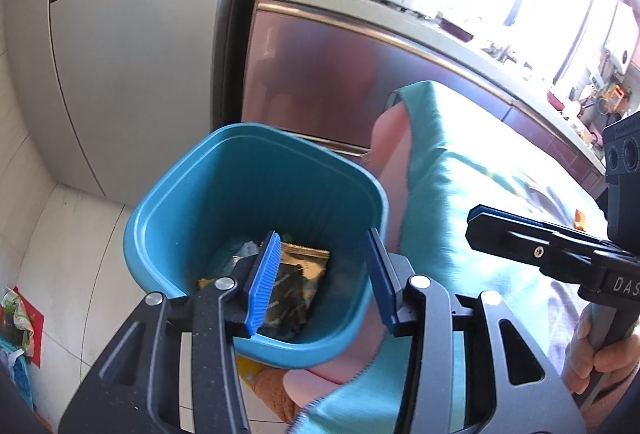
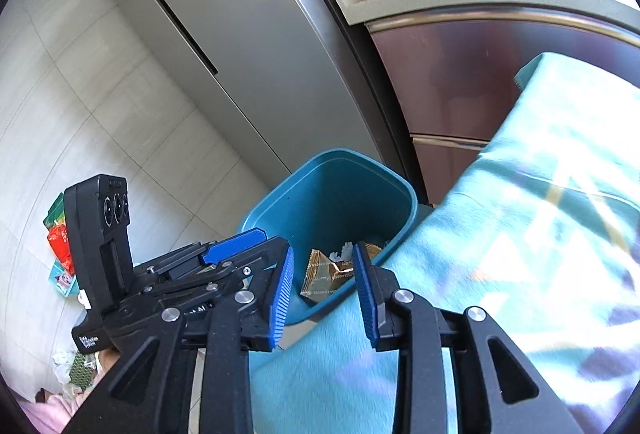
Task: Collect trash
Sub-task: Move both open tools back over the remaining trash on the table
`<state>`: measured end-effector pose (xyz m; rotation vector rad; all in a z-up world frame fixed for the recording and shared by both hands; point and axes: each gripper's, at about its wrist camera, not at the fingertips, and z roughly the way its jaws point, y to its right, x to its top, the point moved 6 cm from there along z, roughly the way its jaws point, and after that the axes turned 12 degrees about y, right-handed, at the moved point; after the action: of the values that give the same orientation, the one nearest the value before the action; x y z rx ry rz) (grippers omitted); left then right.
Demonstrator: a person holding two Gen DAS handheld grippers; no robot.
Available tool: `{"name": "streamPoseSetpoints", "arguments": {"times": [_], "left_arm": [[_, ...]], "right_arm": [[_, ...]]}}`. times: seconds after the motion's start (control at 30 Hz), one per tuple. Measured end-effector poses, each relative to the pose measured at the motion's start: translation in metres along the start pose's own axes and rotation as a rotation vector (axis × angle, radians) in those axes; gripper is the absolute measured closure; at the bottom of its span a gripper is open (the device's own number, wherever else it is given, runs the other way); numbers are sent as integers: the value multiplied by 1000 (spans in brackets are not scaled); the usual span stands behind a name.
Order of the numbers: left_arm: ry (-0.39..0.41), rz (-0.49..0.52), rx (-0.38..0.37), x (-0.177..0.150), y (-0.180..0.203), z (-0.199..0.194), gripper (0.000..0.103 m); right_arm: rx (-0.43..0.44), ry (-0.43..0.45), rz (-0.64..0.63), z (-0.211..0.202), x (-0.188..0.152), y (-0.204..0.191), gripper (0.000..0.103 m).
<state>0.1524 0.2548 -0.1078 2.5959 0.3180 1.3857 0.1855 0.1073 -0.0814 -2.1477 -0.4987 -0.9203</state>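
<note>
Both jaws stand open and empty above the bin [image 1: 256, 170]; wrappers [image 1: 298, 274] lie inside. Next: fetch remaining trash.

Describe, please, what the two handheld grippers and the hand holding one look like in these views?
Both grippers, left gripper and right gripper, are black, angular linkages with triangular cut-outs and silver round pivot pins; each of the jaws carries a ribbed blue pad. Each has a black camera block with two round lenses and white lettering on the body. A bare hand grips a grey handle; no sleeve or cable is visible.
</note>
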Motion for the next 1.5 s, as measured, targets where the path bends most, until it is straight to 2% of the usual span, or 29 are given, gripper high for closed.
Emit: {"name": "streamPoseSetpoints", "arguments": {"times": [0.1,0.37,0.7,1.2,1.5], "left_arm": [[17,14,-21,1,12,-9,57],[51,68,-95,2,56,-32,54],[42,145,-233,-6,129,-40,53],[-69,259,-428,-22,276,9,53],[-161,296,-471,-29,352,63,53]], "right_arm": [[1,17,-10,-16,-3,1,67],[-20,94,-22,-66,-9,12,63],[-125,188,49,-134,-25,55,61],[-382,356,200,-260,-39,160,60],[-494,431,296,-318,-50,219,59]]}}
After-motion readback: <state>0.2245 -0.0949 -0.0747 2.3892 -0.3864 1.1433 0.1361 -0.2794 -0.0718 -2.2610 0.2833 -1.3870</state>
